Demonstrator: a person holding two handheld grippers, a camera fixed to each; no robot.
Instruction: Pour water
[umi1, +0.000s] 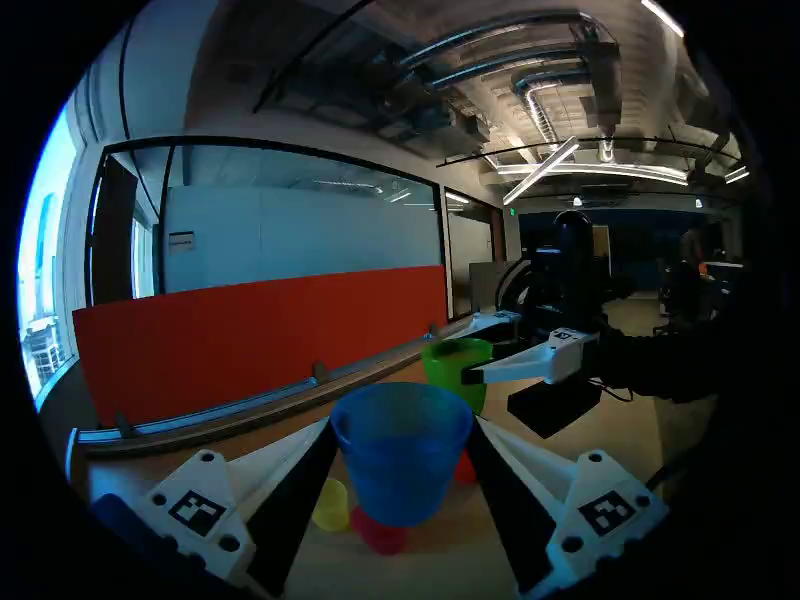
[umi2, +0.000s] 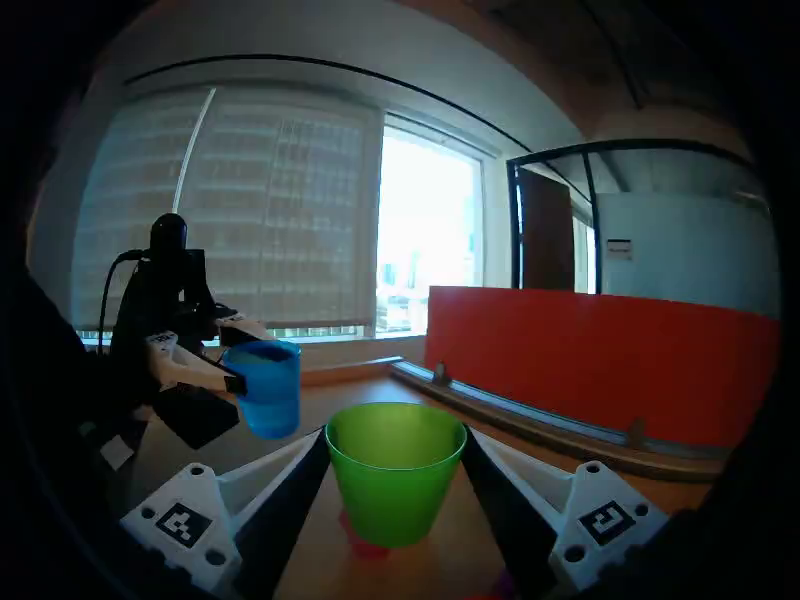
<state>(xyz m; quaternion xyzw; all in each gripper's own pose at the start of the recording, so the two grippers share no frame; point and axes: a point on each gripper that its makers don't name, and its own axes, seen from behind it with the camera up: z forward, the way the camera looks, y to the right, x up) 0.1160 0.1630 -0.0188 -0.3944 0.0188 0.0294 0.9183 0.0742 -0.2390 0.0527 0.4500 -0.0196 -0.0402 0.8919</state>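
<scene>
- The left tongs (umi1: 401, 445) pinch a blue cup (umi1: 402, 462) by its sides. The cup is upright and lifted above the surface (umi1: 440, 565).
- The right tongs (umi2: 396, 455) pinch a green cup (umi2: 395, 475) the same way, also upright.
- In the left gripper view the two cups are near each other but apart, the green one farther back. I cannot tell whether either cup holds water.
- The surface is pale wood. A small yellow cup (umi1: 332, 504) and a red cup (umi1: 379, 532) stand on it, low beside the blue cup.
- A red partition (umi1: 260, 340) runs along the far edge of the surface, with a metal rail (umi1: 300, 390) at its foot.
- Above the partition is a glass wall (umi1: 300, 215) in a dark frame.
- The ceiling is open, with bare ducts (umi1: 520, 70) and long light strips (umi1: 590, 172).
- The right gripper view faces a bright window (umi2: 428, 235) with pale blinds (umi2: 230, 220) beside it.
</scene>
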